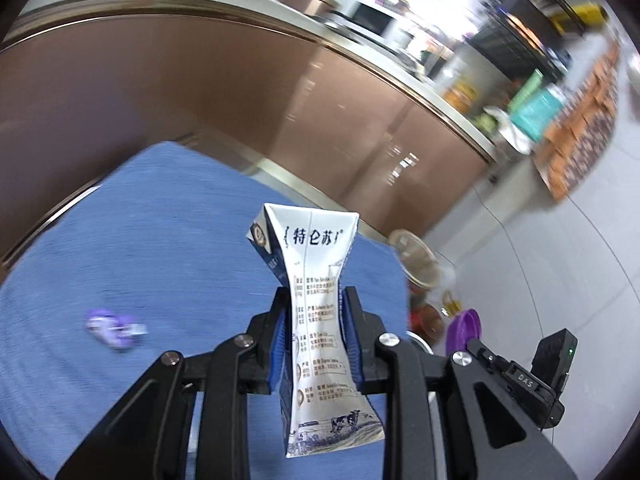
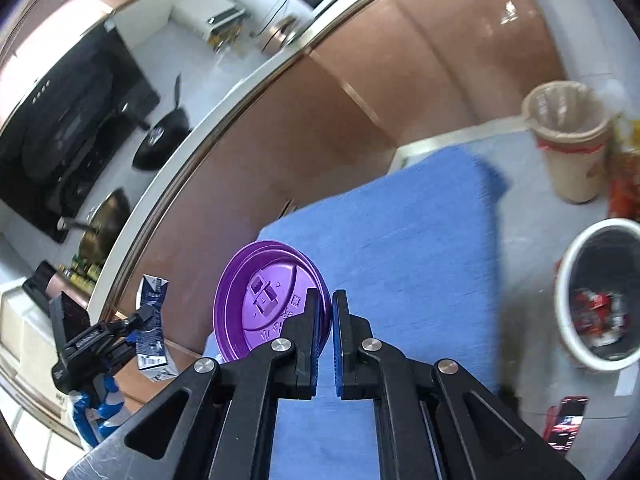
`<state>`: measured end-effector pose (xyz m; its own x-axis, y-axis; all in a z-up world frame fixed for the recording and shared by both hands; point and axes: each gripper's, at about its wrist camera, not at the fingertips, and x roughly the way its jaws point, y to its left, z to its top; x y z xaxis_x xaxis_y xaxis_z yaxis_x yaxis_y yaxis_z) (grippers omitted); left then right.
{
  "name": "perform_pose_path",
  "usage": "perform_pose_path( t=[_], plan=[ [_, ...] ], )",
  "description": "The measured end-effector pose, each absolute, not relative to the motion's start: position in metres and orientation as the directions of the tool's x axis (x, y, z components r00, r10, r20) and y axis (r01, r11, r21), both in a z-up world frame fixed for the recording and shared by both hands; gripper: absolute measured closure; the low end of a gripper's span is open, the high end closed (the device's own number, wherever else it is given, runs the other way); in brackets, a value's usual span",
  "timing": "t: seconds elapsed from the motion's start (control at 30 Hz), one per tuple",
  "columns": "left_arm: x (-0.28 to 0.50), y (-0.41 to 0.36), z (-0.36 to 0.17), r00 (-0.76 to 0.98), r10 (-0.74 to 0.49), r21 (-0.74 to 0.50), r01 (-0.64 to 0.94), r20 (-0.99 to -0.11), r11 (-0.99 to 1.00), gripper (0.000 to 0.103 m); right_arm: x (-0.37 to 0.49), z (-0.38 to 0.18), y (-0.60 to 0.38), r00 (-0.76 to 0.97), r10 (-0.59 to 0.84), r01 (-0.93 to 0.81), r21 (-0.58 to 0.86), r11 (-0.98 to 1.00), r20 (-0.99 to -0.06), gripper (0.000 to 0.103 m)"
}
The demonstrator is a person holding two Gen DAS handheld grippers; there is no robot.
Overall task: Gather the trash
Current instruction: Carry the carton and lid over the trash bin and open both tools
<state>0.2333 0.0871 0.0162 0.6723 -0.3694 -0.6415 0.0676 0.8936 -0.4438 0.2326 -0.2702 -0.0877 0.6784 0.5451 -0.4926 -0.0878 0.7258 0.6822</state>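
Left wrist view: left tongs (image 1: 316, 312) squeeze a crumpled white milk carton (image 1: 316, 320).

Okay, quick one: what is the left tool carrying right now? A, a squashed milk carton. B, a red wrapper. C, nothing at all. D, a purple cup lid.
A: in the left wrist view the left tool has its pads pressed on the pinched waist of a white and blue milk carton; the purple lid is in the right tool.
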Motion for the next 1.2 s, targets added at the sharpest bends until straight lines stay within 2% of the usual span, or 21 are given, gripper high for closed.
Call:
perform_pose_path(
  t=[0.23, 0.6, 1.07, 1.2],
  plan=[
    [0.268, -0.045, 0.012, 0.573, -0.482, -0.424, 0.243, -0.663, 0.872, 0.079, 0.207, -0.096, -0.365, 0.750, 0.385, 0.045, 0.623, 0.781, -0.537, 0.097],
    [0.304, -0.241, -0.052, 0.373, -0.577, -0.430, 0.407, -0.727, 0.806, 0.079, 0.199, -0.149, -0.458, 0.729, 0.114, 0.281, 0.447, 0.849, -0.675, 0.097],
    [0.339, -0.353, -0.151, 0.244, -0.565, -0.428, 0.441, -0.788, 0.789, 0.077, 0.222, -0.235, -0.500, 0.592, -0.064, 0.458, 0.269, 0.847, -0.803, 0.097],
    [0.350, -0.368, -0.173, 0.216, -0.563, -0.436, 0.438, -0.798, 0.786, 0.074, 0.229, -0.254, -0.506, 0.570, -0.079, 0.477, 0.251, 0.842, -0.818, 0.092]
  ],
)
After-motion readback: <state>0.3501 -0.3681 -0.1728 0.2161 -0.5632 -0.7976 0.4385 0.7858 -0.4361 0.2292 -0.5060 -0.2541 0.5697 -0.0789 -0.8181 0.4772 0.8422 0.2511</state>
